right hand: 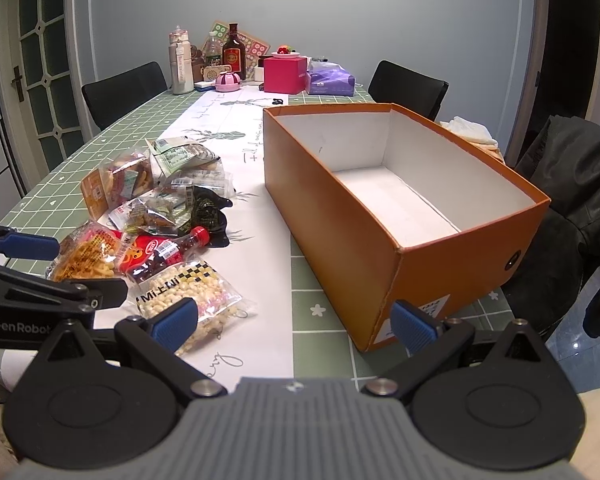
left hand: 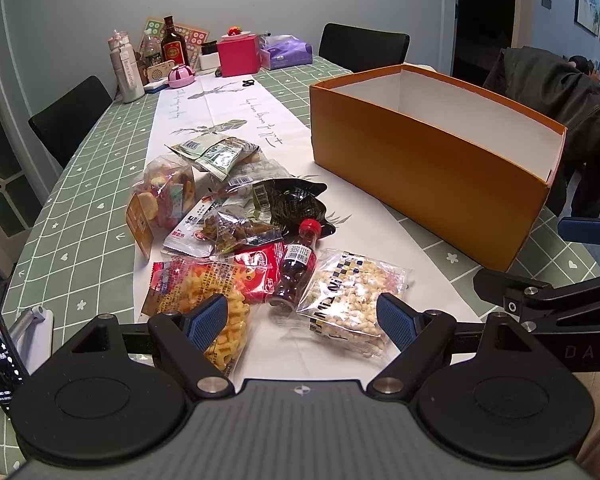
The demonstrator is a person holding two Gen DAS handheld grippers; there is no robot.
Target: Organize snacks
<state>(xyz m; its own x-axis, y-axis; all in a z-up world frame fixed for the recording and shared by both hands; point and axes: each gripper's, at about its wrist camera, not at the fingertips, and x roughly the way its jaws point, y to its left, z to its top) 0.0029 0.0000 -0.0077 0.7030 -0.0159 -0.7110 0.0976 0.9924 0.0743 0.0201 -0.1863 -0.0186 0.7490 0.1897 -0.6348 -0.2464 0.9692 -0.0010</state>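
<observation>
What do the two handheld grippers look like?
Both match: the left gripper and right gripper have black angular linkage arms, blue ribbed pads, silver pivot screws and a grey ribbed body. White lettering marks their sides. No sleeves are visible.

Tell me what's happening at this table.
A person holds a gripper in each hand over a snack pile on the table. The left gripper and right gripper are both open and hold nothing. The orange box beside the pile has nothing in it, so no snack is packed yet. Nearest the left gripper lies a puffed-rice bag.
</observation>
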